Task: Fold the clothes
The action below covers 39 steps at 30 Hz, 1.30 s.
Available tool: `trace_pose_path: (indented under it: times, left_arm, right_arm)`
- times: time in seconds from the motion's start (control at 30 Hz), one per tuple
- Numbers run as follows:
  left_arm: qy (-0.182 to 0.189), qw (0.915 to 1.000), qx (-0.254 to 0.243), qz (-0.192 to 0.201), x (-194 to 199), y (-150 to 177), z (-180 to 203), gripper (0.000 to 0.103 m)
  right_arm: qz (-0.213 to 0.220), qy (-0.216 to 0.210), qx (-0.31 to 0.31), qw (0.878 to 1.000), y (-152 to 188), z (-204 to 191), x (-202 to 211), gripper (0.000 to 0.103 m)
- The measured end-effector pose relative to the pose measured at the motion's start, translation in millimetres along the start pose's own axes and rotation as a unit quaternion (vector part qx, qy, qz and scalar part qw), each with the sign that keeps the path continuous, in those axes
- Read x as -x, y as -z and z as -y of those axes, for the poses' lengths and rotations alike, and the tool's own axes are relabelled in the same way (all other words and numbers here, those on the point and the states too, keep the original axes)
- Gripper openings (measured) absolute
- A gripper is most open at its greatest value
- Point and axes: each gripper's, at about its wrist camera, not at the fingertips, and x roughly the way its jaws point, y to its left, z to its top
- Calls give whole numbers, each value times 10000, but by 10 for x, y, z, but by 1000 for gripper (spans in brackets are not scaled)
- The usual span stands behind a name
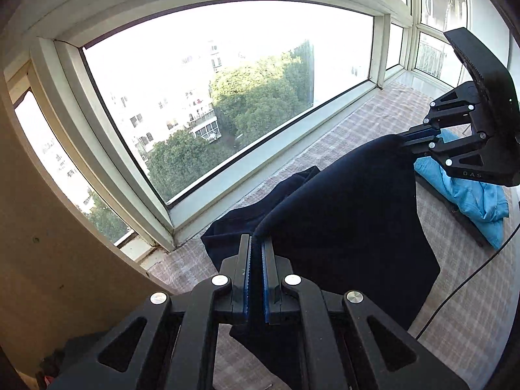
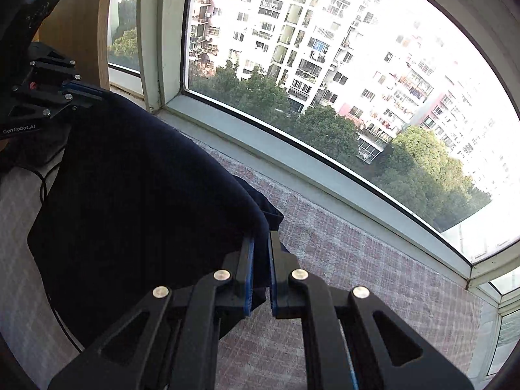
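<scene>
- Checked pink-and-white cloth point(image 1: 471, 292) is covering the wide window ledge that is filling the lower part of both views, with a thin black cable point(image 1: 468, 279) trailing across it at the right of the left wrist view.
- Nearest the lens in the left wrist view, the left gripper point(image 1: 256, 243) is sitting at the bottom centre, its blue-padded fingers point(image 1: 268, 279) drawn narrow and pinching one upper corner of a dark navy garment point(image 1: 344, 221).
- Nearest the lens in the right wrist view, the right gripper point(image 2: 261, 237) is sitting at the bottom centre, its fingers point(image 2: 249, 279) likewise pressed close on the opposite corner of the same garment point(image 2: 136, 188).
- Between the two grippers the navy fabric is hanging stretched and raised, its lower part draping down onto the checked cloth, and a further fold is lying behind it toward the window.
- Farther off, at the right of the left wrist view, a crumpled bright blue garment point(image 1: 471, 195) is lying on the ledge, just beyond the right gripper point(image 1: 408, 139).
- At the upper left of the right wrist view, the left gripper point(image 2: 94, 92) is showing from the side, clamped on the cloth's edge.
- Beyond everything, a large white-framed window point(image 2: 247, 136) is looking out on green treetops point(image 2: 432, 169) and pale apartment blocks point(image 2: 325, 32).
</scene>
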Motion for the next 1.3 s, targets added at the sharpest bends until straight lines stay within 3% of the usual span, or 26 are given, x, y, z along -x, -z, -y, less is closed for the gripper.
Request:
trace_pose_path:
  times: [0.17, 0.33, 0.4, 0.5, 0.53, 0.6, 0.63, 0.67, 0.7, 0.8, 0.9, 1.17, 1.3]
  left_arm:
    - [84, 9991, 44, -402, -766, -57, -270, 5]
    - [85, 9980, 13, -619, -1173, 32, -353, 5]
    - [-10, 9977, 16, -672, -1232, 27, -362, 8]
    - [-152, 9971, 20, -751, -1320, 20, -375, 23]
    - [-199, 9968, 22, -778, -1349, 18, -379, 27]
    - [-303, 9978, 101, -583, -1169, 3, -425, 29]
    - [-314, 9982, 167, -473, -1046, 16, -452, 35]
    - [-312, 9986, 240, -364, -918, 35, -480, 42]
    - [-253, 9987, 320, -314, -847, 68, -508, 54]
    - [-75, 9980, 468, -423, -844, 164, -546, 55]
    - [-328, 9970, 287, -639, -1067, 190, -439, 54]
    - [-348, 9960, 87, -814, -1447, 128, -346, 55]
    - [-263, 9962, 38, -828, -1525, 143, -305, 54]
  right_arm:
    - [-297, -161, -22, 9994, -31, 99, -608, 7]
    - [-486, -245, -12, 9985, 17, 125, -885, 8]
    - [-540, -272, -118, 9981, 31, 161, -878, 22]
    - [-427, -567, -536, 9960, 71, 302, -723, 32]
    - [-333, -738, -892, 9927, 144, 411, -631, 34]
    - [-146, -1076, -1599, 9811, 293, 627, -453, 56]
    - [-125, -1243, -1950, 9728, 388, 715, -431, 59]
    - [-163, -1401, -2143, 9665, 426, 767, -475, 59]
    - [-203, -1550, -2326, 9599, 464, 816, -519, 59]
    - [-346, -1670, -2520, 9526, 588, 839, -719, 59]
    - [-368, -1876, -2682, 9442, 633, 852, -900, 59]
    - [-237, -1944, -2407, 9506, 488, 778, -987, 59]
    - [-125, -1944, -1997, 9603, 410, 636, -992, 60]
